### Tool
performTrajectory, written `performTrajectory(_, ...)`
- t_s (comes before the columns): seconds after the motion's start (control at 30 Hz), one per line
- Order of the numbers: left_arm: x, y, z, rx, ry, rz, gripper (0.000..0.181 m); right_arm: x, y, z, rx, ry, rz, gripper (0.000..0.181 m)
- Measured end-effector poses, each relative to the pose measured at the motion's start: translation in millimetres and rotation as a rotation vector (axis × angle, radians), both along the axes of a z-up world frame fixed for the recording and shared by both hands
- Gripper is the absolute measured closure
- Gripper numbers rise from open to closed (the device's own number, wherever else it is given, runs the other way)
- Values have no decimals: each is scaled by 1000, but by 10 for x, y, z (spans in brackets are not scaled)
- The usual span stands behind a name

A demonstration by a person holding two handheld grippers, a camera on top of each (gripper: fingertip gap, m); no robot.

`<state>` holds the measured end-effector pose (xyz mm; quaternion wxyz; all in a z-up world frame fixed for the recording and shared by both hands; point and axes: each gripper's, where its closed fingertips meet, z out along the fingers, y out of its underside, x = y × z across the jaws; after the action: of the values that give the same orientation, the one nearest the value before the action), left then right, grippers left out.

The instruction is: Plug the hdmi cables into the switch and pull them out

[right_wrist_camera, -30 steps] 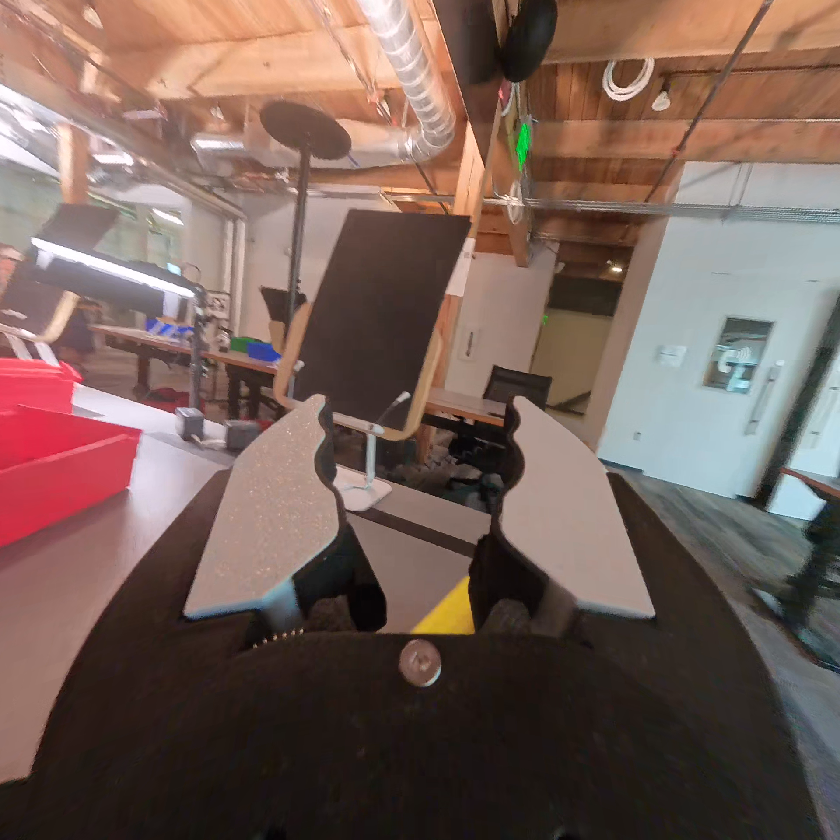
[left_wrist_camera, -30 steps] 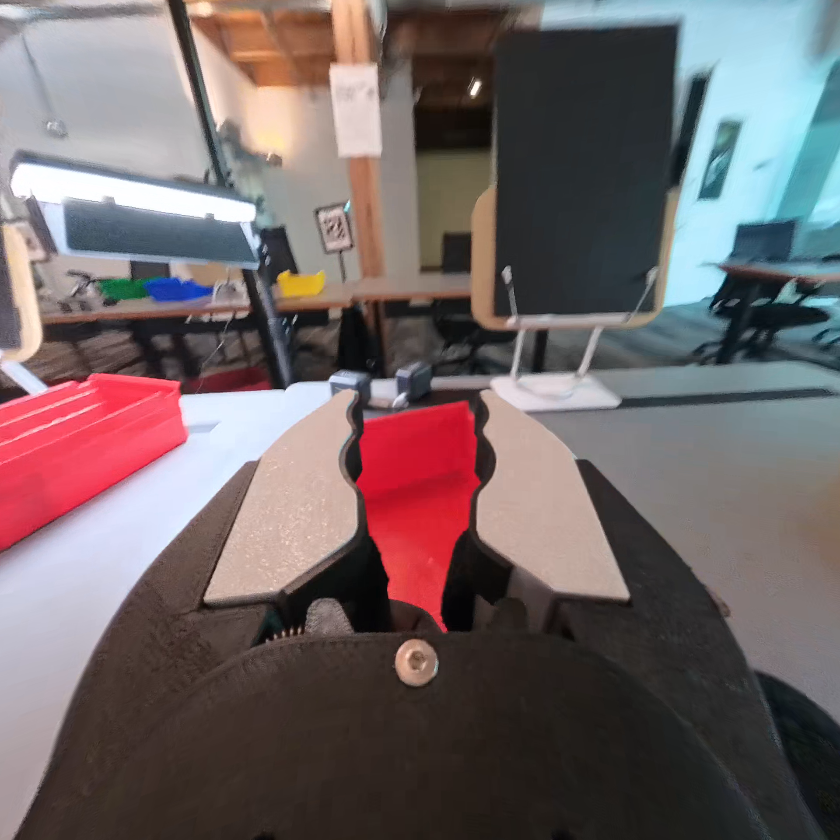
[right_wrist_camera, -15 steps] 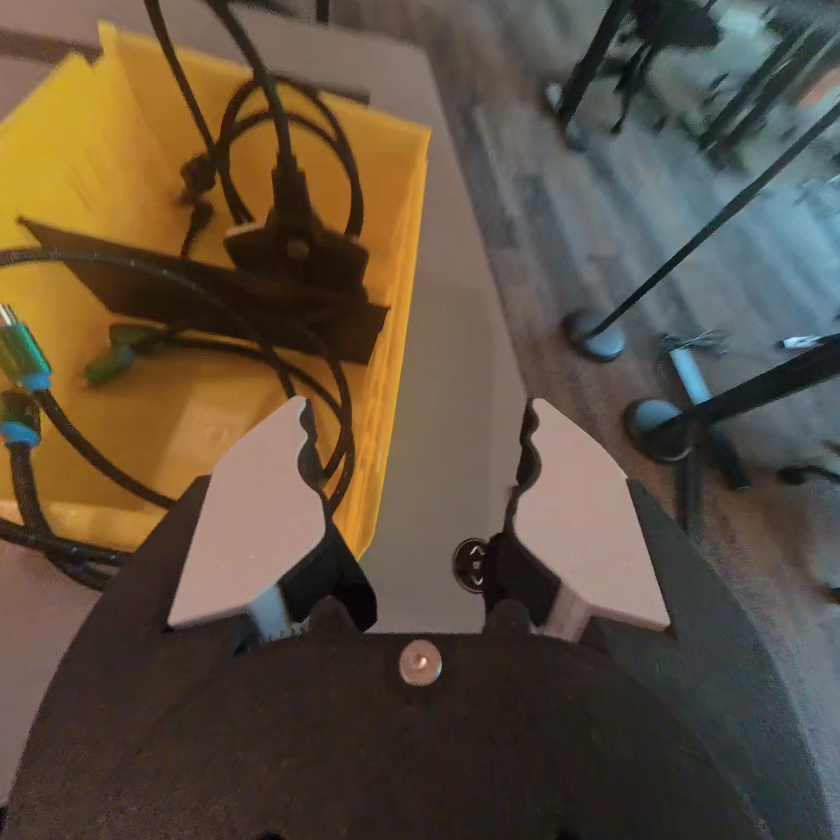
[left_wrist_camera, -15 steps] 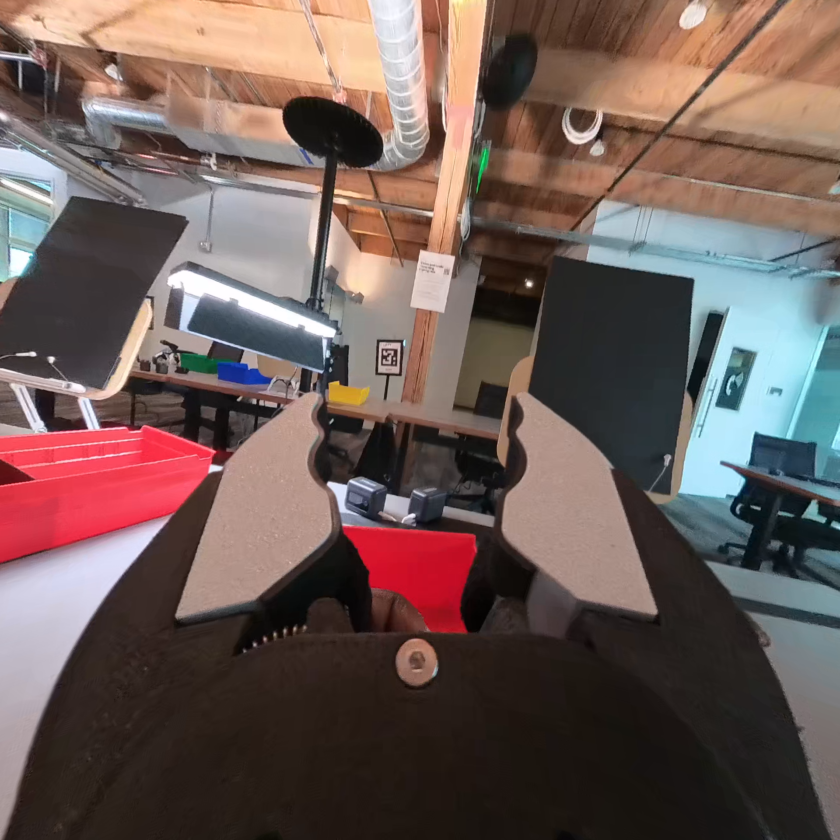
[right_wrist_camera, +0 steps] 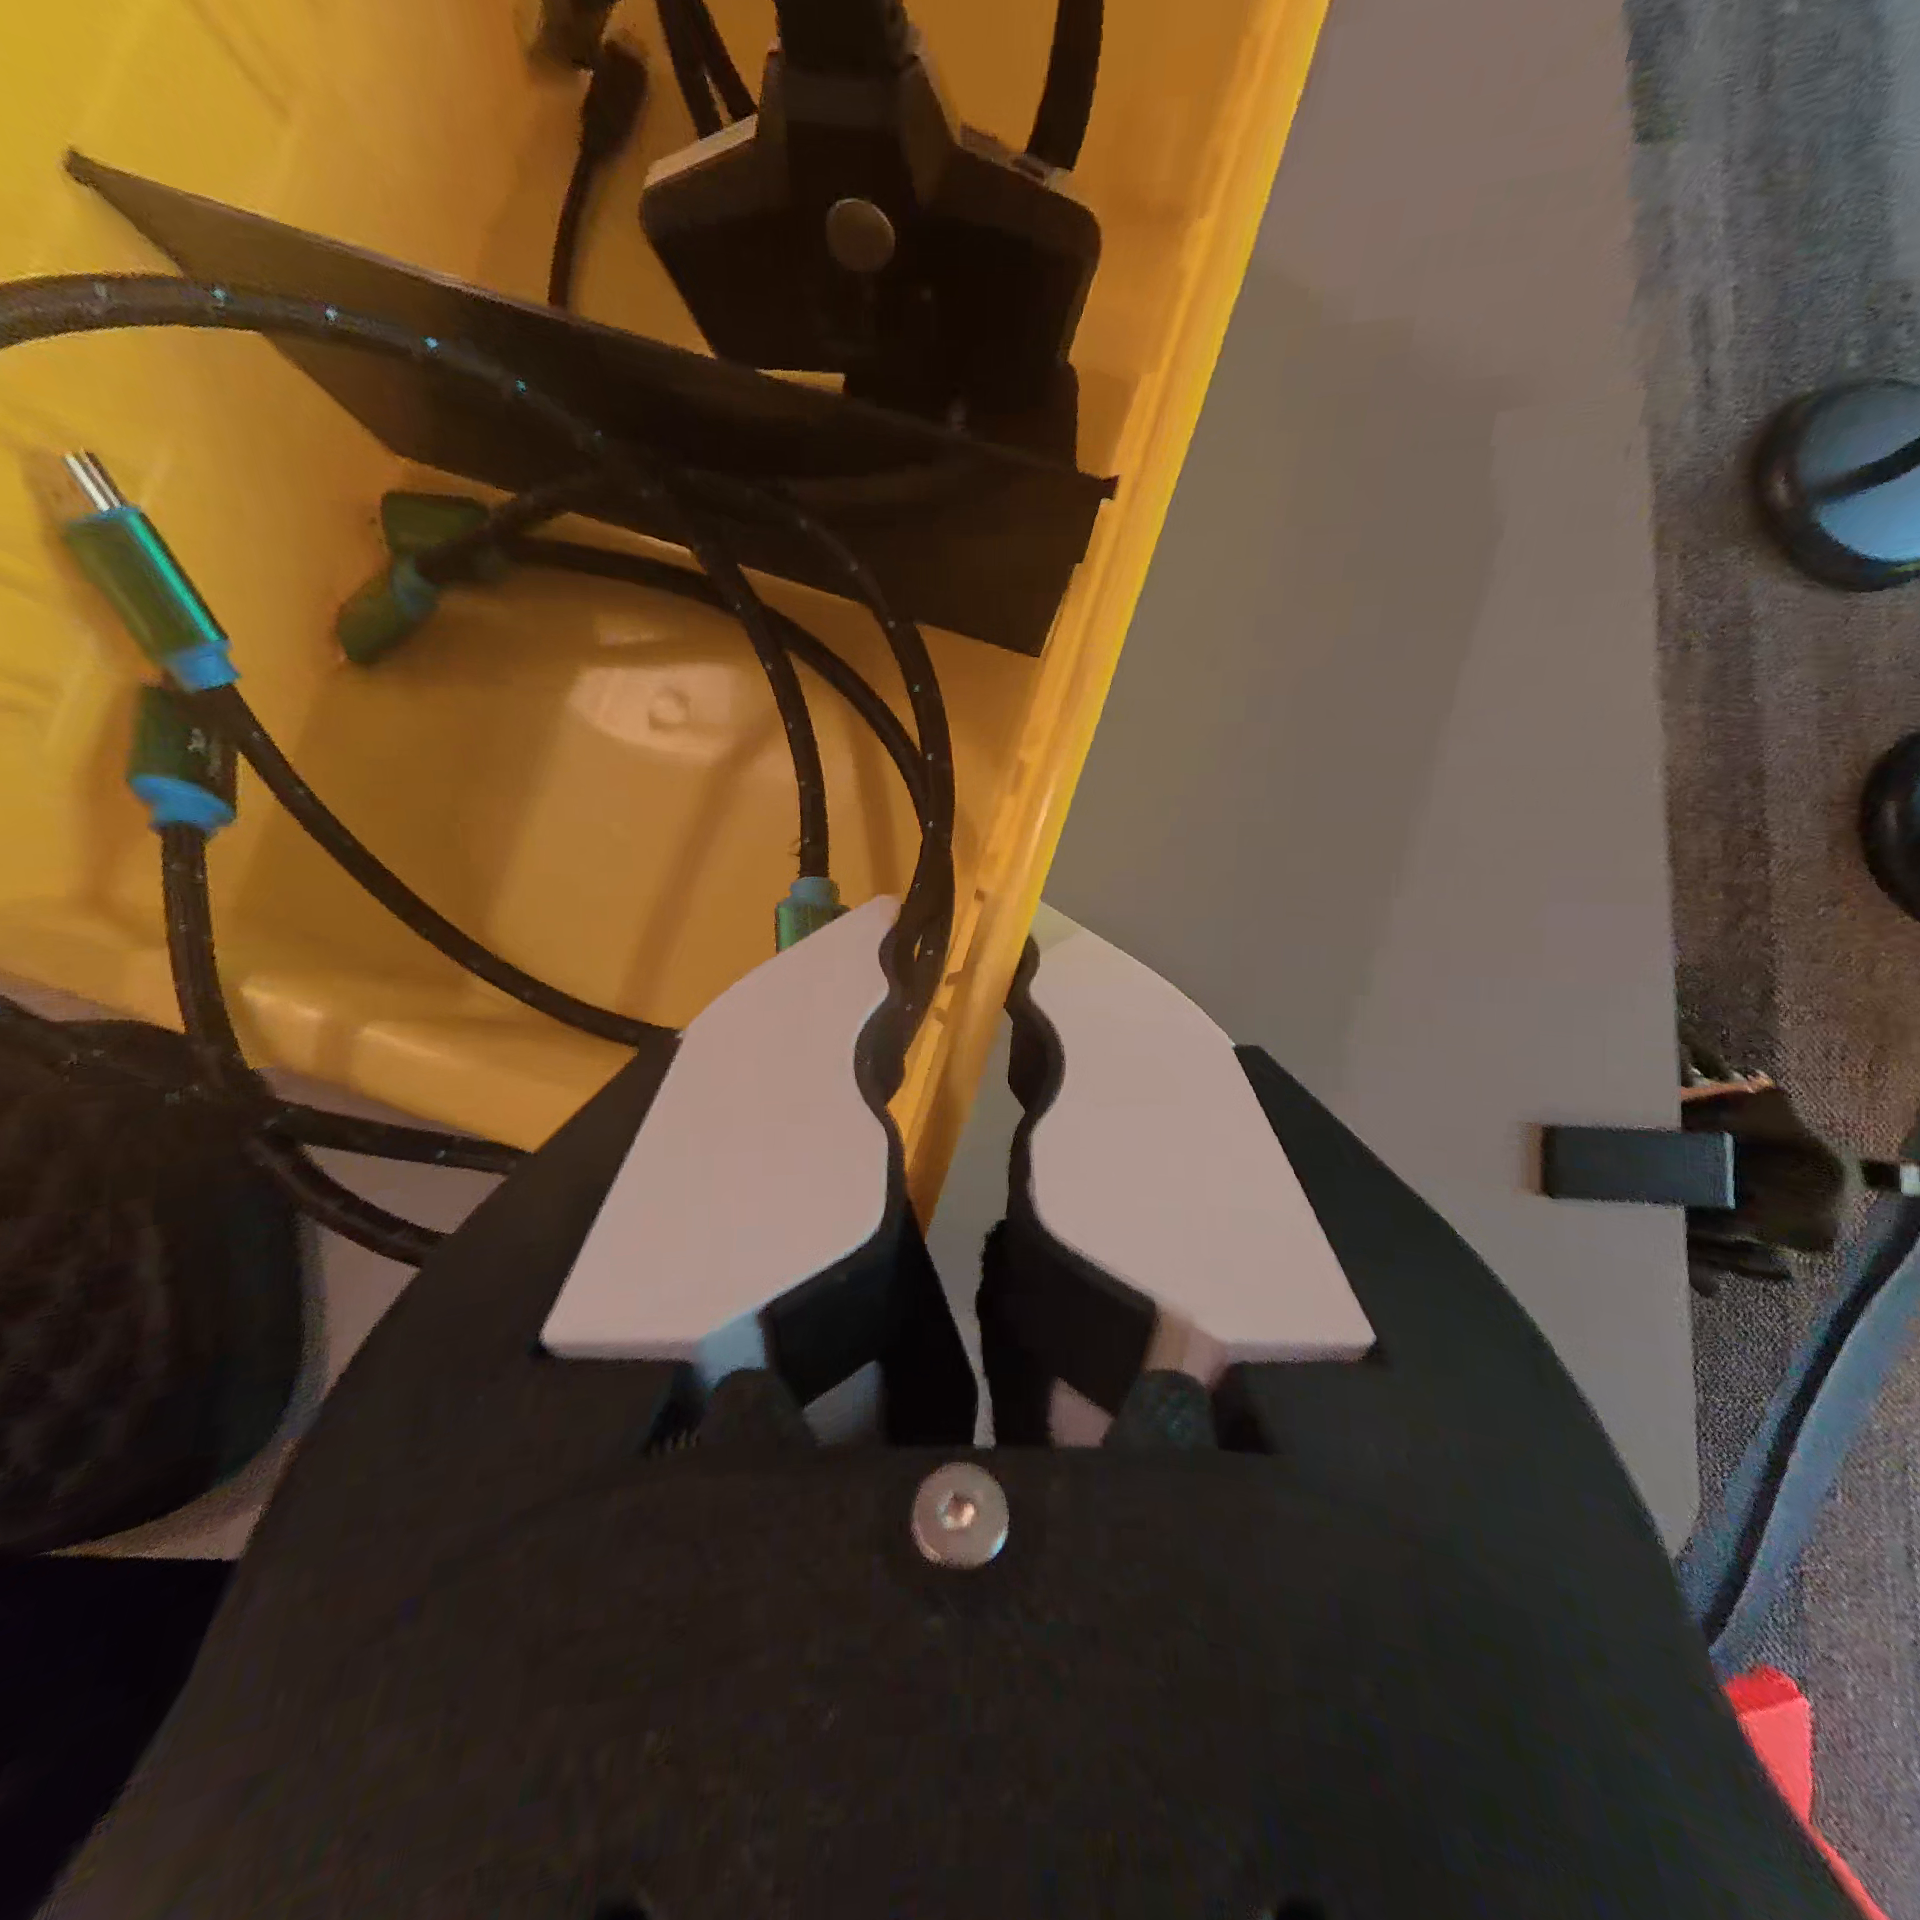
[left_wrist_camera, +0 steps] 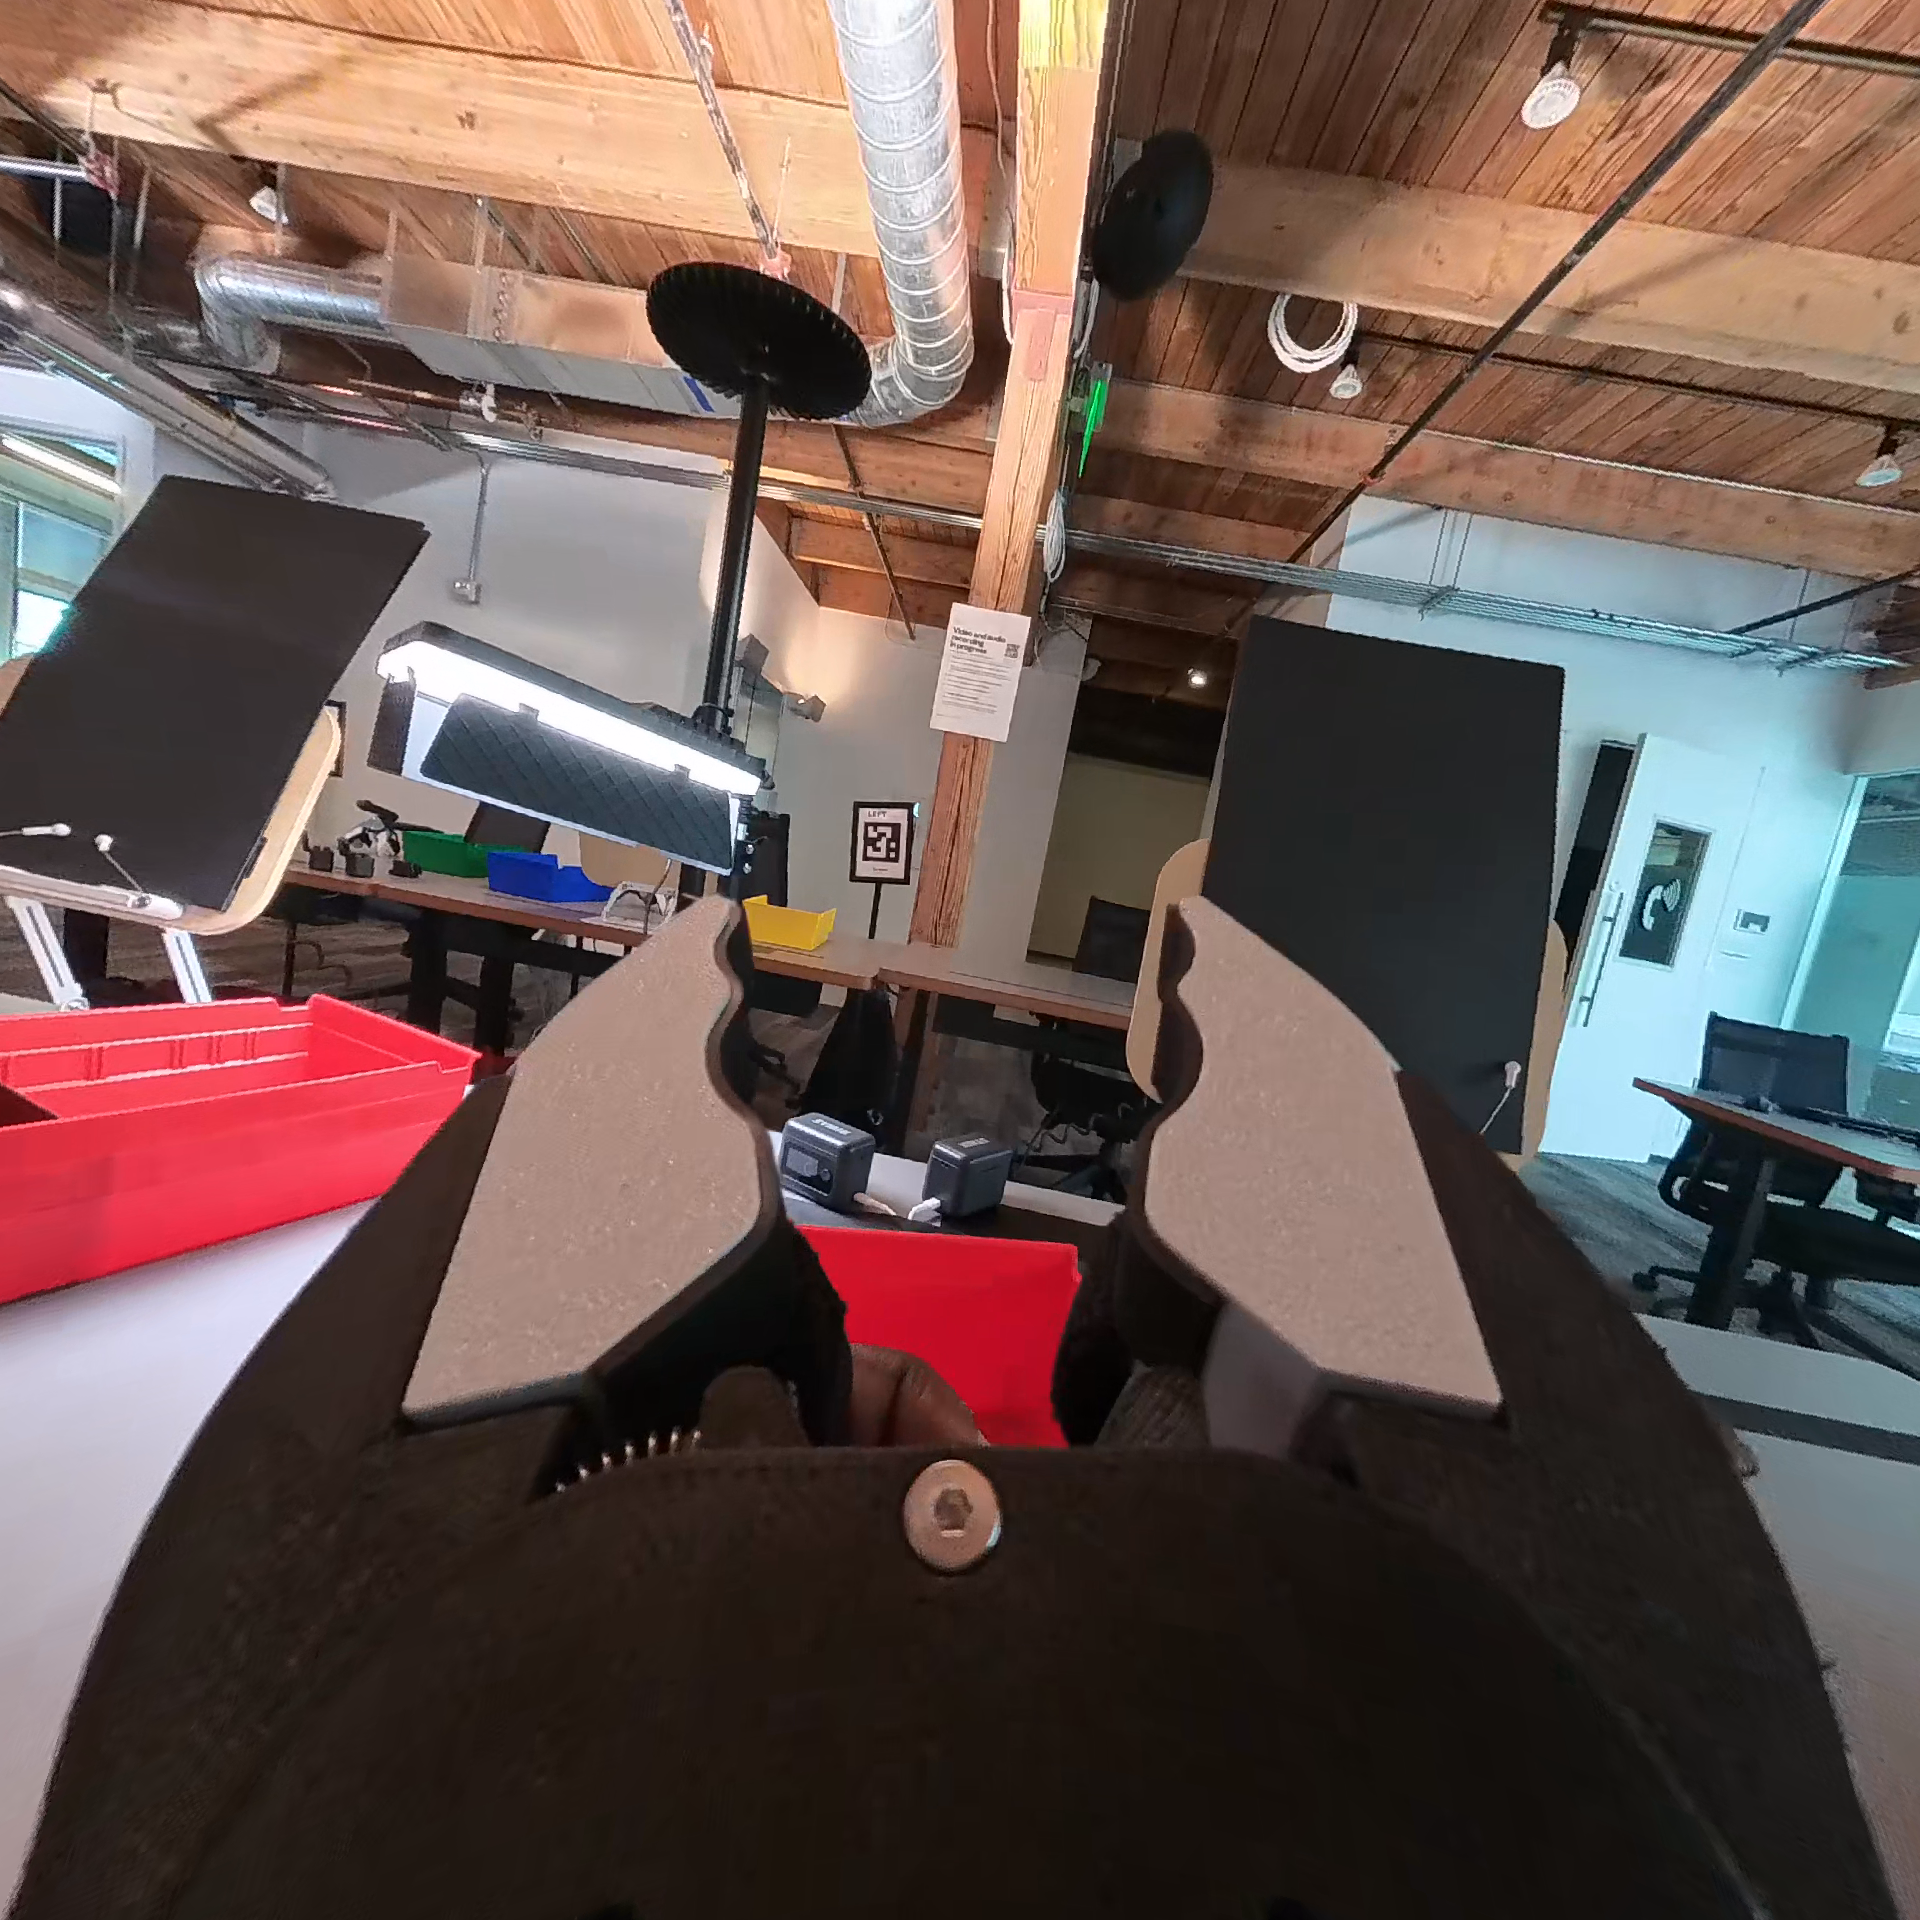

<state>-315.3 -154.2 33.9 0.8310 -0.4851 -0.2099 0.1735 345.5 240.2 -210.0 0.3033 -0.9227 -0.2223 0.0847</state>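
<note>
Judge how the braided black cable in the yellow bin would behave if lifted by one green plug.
The braided cable lies in loose loops, so it is probably floppy and would trail. It crosses other cables, so it may drag them along. The green plug looks rigid, likely the firmer hold.

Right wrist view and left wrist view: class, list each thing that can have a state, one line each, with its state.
Left tongs: open, empty, pointing up across the room.
Right tongs: nearly closed astride the side wall of the yellow plastic bin.
Black HDMI switch: inside the bin, on a black bracket.
Green-tipped braided black HDMI cables: loose in the bin, visible plugs unplugged.
Overhead panel lamp: lit.
</note>
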Motion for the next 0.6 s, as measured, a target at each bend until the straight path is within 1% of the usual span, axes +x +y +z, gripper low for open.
performTrajectory(0.23, 131, 56, 28, -29, 36, -28, 109, -570, -20, -2, -15, -43, 169, 156)
performTrajectory(0.37, 168, 70, 38, -32, 50, -39, 111, -915, -9, -7, -5, -74, 241, 153)
performTrajectory(0.6, 159, 83, 18, -46, 52, -53, 115, -1586, -139, -8, 38, -152, 385, 146)
